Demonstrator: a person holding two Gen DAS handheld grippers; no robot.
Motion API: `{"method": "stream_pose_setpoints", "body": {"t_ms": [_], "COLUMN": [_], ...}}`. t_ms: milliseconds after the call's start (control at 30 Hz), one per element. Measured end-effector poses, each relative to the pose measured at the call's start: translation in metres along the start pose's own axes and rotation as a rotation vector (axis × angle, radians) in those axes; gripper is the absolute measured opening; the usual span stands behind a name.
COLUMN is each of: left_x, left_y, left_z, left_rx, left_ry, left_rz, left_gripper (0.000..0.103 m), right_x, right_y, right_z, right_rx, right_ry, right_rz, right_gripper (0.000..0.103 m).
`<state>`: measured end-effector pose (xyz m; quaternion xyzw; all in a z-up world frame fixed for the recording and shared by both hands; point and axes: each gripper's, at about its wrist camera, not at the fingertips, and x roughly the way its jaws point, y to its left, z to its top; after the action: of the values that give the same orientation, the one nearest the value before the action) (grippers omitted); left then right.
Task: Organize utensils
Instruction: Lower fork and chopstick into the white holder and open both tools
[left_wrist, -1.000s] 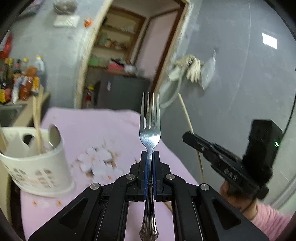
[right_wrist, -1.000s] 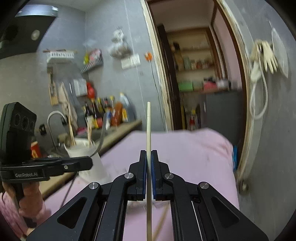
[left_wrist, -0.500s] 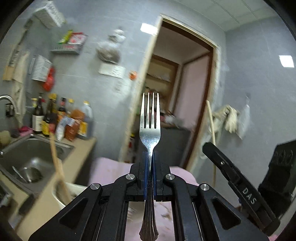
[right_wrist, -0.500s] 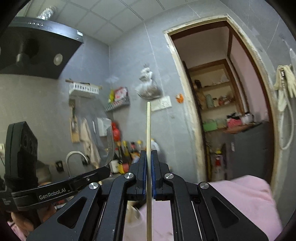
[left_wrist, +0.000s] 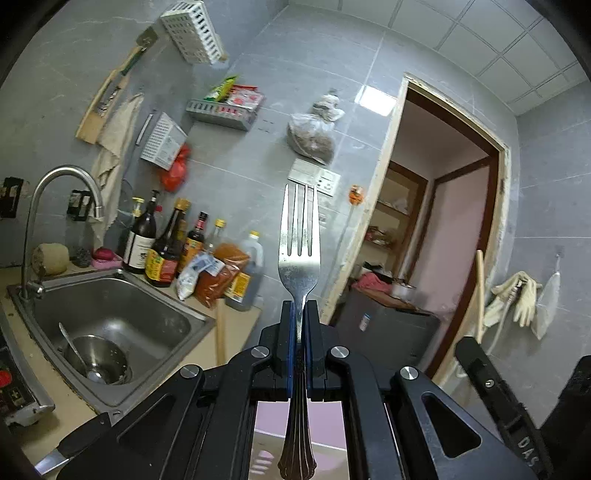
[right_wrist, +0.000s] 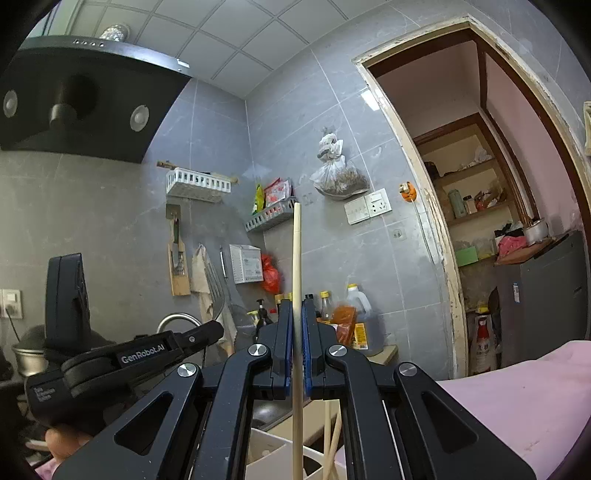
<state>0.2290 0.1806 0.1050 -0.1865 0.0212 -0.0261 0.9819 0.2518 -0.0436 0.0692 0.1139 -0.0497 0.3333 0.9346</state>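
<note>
The left gripper (left_wrist: 300, 314) has its fingers (left_wrist: 286, 332) closed tight on a metal fork (left_wrist: 299, 266), pinching it at the neck. The fork stands upright, tines pointing up toward the grey tiled wall, and its patterned handle runs down between the gripper's arms.

The right gripper (right_wrist: 296, 314) has its fingers (right_wrist: 283, 332) pressed together on a single pale chopstick (right_wrist: 296, 280), which stands straight up. The lower part of the chopstick reaches down to the white holder (right_wrist: 273, 454) at the bottom of the right wrist view; whether its tip is inside or just in front of the rim cannot be told. Another pale stick (right_wrist: 332, 439) leans in that holder just beside it.

The holder sits near the left edge of the table (right_wrist: 524, 398), which is covered with a pink cloth. Beyond that edge is the counter with a steel sink (left_wrist: 118, 317), where a bowl with a spoon (left_wrist: 96, 358) lies in the basin under the tap (left_wrist: 55, 199). Sauce bottles (left_wrist: 166, 243) stand along the wall behind the sink. In the right wrist view the left gripper shows at the lower left, well apart from the chopstick.
</note>
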Motion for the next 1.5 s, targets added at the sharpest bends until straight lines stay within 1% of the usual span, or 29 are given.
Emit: {"method": "stream_pose_setpoints", "body": {"t_ms": [67,167,367,467,533,667,800,933,1067,1233,1367,1400,1467,1500], "left_x": [0.003,0.005,0.006,0.008,0.010,0.014,0.016,0.013,0.006,-0.004,-0.013,-0.014,-0.019,-0.021], "left_y": [0.003,0.005,0.003,0.000,0.001,0.001,-0.001,-0.003,-0.002,-0.006,-0.011,-0.013,-0.019,-0.023], "left_z": [-0.006,-0.015,-0.030,-0.038,-0.044,-0.055,-0.065,-0.064,-0.060,-0.054,-0.049,-0.047,-0.044,-0.043], "left_rx": [0.002,0.015,0.034,0.061,0.062,0.080,0.095,0.078,0.045,0.023,0.014,0.015,0.020,0.023], "left_ry": [-0.011,-0.048,-0.077,-0.071,-0.061,-0.021,0.018,0.041,0.047,0.051,0.056,0.058,0.064,0.066], "left_rz": [0.013,0.045,0.066,0.066,0.066,0.059,0.035,0.001,-0.029,-0.061,-0.072,-0.069,-0.076,-0.079], "left_gripper": [0.002,0.002,0.002,0.002,0.002,0.002,0.002,0.004,0.011,0.012,0.012,0.013,0.020,0.021], "right_x": [0.003,0.007,0.018,0.019,0.019,0.019,0.020,0.017,0.012,0.003,-0.005,-0.008,-0.015,-0.018], "right_y": [-0.001,-0.002,-0.002,-0.004,-0.005,-0.008,-0.009,-0.012,-0.013,-0.009,-0.010,-0.010,-0.011,-0.011], "right_z": [-0.006,-0.014,-0.030,-0.036,-0.040,-0.045,-0.048,-0.048,-0.045,-0.037,-0.031,-0.028,-0.021,-0.019], "right_rx": [-0.003,-0.011,-0.045,-0.057,-0.060,-0.067,-0.074,-0.064,-0.060,-0.067,-0.058,-0.059,-0.065,-0.068], "right_ry": [0.000,0.001,0.029,0.049,0.065,0.097,0.131,0.157,0.164,0.156,0.150,0.146,0.138,0.137], "right_rz": [-0.009,-0.027,-0.056,-0.067,-0.072,-0.077,-0.080,-0.080,-0.069,-0.050,-0.049,-0.052,-0.065,-0.069], "right_gripper": [0.003,0.003,0.003,0.003,0.003,0.003,0.004,0.004,0.004,0.005,0.007,0.008,0.012,0.019]}}
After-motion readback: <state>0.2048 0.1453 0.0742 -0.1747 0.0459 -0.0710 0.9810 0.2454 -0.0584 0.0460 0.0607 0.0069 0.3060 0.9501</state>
